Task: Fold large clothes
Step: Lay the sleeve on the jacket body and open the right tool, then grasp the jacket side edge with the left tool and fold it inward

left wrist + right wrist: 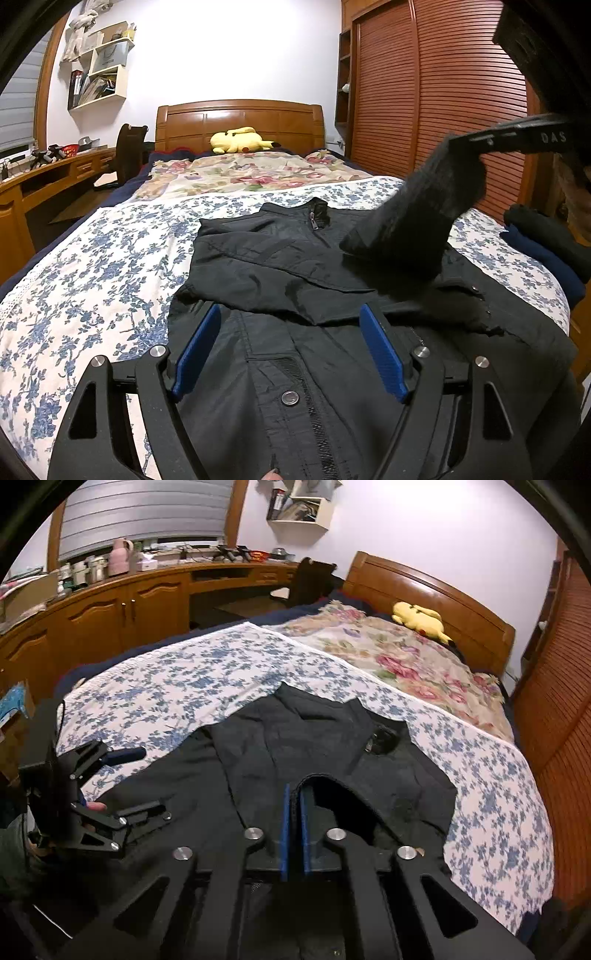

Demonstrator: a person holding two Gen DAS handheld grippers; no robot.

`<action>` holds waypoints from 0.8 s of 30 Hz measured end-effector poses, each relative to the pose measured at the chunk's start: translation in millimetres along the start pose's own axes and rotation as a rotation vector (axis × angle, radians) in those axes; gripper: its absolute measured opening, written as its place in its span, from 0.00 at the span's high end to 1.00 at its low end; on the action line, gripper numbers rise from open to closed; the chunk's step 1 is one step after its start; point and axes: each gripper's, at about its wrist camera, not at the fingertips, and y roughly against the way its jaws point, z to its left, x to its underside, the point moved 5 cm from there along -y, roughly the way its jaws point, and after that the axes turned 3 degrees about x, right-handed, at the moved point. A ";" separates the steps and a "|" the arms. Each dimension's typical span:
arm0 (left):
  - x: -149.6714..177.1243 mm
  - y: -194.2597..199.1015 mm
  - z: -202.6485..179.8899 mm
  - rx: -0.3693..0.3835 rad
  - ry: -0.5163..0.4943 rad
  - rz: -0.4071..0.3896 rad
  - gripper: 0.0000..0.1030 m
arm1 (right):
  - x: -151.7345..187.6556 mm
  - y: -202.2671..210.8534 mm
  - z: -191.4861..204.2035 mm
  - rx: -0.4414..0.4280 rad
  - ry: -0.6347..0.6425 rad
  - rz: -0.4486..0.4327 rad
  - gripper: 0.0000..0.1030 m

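My left tongs (288, 350) stand wide apart with nothing between them, hovering just above the black jacket (295, 258), which lies spread on the bed (110, 266) directly ahead of and beneath both tongs. My right tongs (294, 805) are nearly closed, their blue pads (286, 827) pinching a fold of the jacket's sleeve cuff (325, 779), lifted off the jacket's body. A yellow plush toy (238, 141) lies far beyond the tongs, against the headboard.

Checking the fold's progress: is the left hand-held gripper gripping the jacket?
No, the left hand-held gripper stands open above the black jacket, pads clear of cloth.
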 end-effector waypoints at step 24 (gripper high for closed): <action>-7.0 -18.0 -78.5 0.126 -0.088 0.054 0.24 | 141.2 -28.8 -32.4 0.085 -0.312 0.031 0.48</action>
